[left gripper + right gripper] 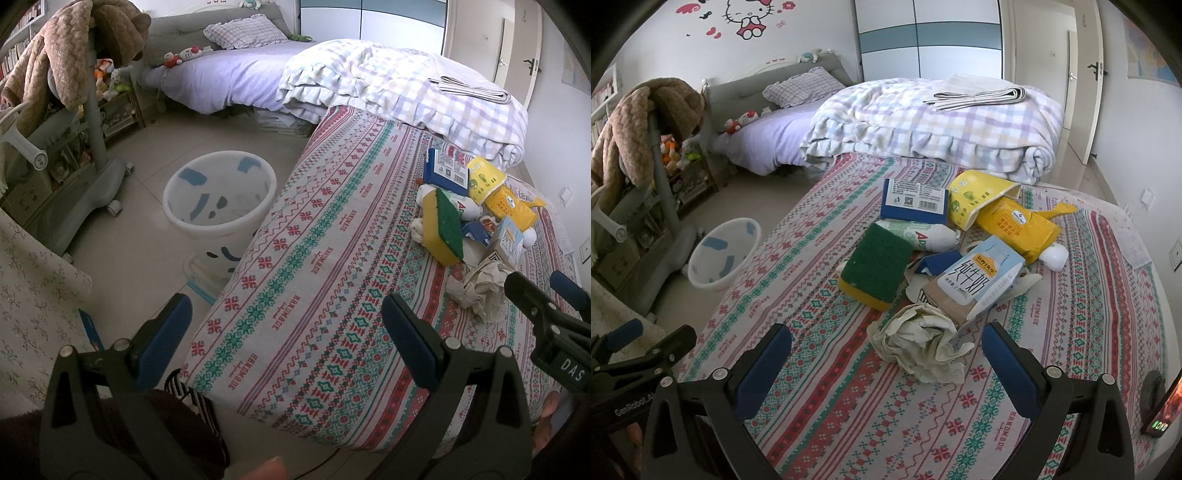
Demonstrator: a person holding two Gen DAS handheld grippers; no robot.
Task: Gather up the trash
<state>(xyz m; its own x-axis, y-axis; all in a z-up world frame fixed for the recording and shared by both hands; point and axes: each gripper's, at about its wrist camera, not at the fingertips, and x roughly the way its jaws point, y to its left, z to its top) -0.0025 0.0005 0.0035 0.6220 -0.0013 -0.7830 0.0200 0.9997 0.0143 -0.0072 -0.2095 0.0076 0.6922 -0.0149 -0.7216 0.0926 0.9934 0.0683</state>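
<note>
Right gripper [886,365]: my jaws apart, empty, straddling the crumpled paper wad [921,343], nearest trash in the pile on the bed [820,413] | left gripper [286,332]: jaws apart, empty, near bed edge | white wastebasket [221,199] on floor alongside, for short drops.

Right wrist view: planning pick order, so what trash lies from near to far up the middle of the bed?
Crumpled paper → milk carton → white bottle → blue box.

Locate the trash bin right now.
The white bin stands on the floor beside the patterned bed's left edge, centre-left in the left wrist view; in the right wrist view it shows at left, near the grey chair base.
</note>
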